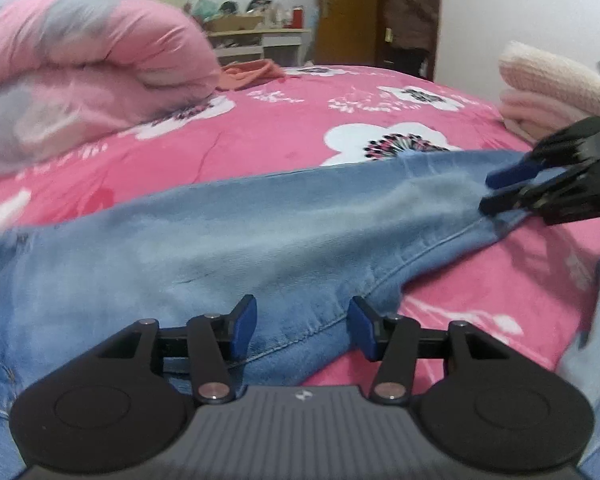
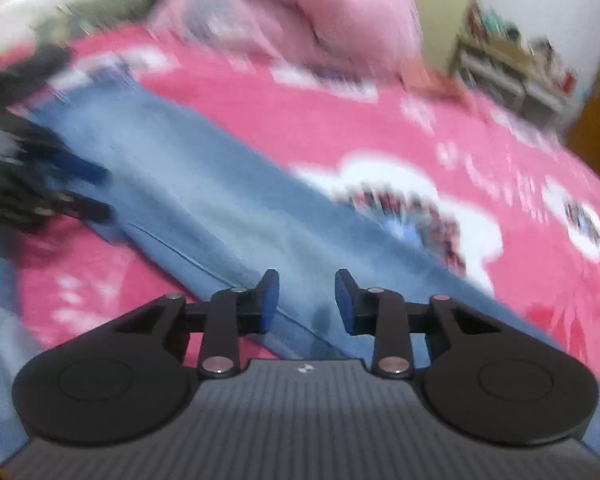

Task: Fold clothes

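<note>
**One pair of jeans, two open grippers on a floral bed**

One pair of light blue jeans (image 1: 228,240) lies spread across a pink bed cover (image 1: 268,140) printed with white flowers. In the left wrist view, going from the left: a rolled pink and grey quilt (image 1: 80,64) sits on the bed beyond the jeans, an orange garment (image 1: 248,74) lies just past its end, and a cluttered white desk (image 1: 260,38) stands by the wall with a wooden door (image 1: 348,8) beside it. At the far right, two folded pale pink knits (image 1: 552,88) are stacked on the bed.

The left gripper (image 1: 302,330) hovers over a seamed edge of the jeans, its blue pads apart with denim showing between them; nothing is pinched. The right gripper (image 1: 490,192) enters from the right, its tips at the narrow end of the denim. Its own view is blurred, but the right gripper's jaws stand apart over a trouser seam, not pressing on the cloth.

A small pale logo (image 1: 302,395) marks the left gripper's body; it cannot be read. No other writing is legible.
</note>
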### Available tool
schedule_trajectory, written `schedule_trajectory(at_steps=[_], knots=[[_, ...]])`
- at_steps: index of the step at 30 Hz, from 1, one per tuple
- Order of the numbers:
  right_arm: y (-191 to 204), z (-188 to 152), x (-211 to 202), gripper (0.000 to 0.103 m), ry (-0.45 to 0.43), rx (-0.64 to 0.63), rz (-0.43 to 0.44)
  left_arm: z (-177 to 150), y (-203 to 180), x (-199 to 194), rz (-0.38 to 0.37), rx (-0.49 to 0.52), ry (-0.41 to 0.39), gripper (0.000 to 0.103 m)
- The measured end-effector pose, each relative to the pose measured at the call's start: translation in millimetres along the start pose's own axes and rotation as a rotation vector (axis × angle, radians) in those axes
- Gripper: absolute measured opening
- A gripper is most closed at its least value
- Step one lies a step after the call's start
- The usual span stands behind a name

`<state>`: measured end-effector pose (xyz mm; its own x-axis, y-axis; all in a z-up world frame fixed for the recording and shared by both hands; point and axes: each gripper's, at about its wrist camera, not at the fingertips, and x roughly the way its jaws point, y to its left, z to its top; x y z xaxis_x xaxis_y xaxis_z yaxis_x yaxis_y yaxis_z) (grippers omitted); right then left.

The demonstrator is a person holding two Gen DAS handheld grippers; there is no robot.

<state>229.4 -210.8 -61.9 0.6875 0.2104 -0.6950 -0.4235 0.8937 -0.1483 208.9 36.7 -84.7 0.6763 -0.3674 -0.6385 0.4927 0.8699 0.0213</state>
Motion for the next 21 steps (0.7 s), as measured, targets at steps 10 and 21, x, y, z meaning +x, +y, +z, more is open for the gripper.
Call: schedule_trajectory(at_steps=[10, 21], knots=[[-34.2, -47.2, -39.6, 0.031, 0.176, 0.245, -0.003, -3.1, 8.5, -2.3, -0.087, -0.023, 0.0, 0.057], [-50.0, 27.4, 26.4, 0.031, 0.041, 0.3, 0.039, -5.9, 10.6, -3.8, -0.113, -0.039, 0.0, 0.057]])
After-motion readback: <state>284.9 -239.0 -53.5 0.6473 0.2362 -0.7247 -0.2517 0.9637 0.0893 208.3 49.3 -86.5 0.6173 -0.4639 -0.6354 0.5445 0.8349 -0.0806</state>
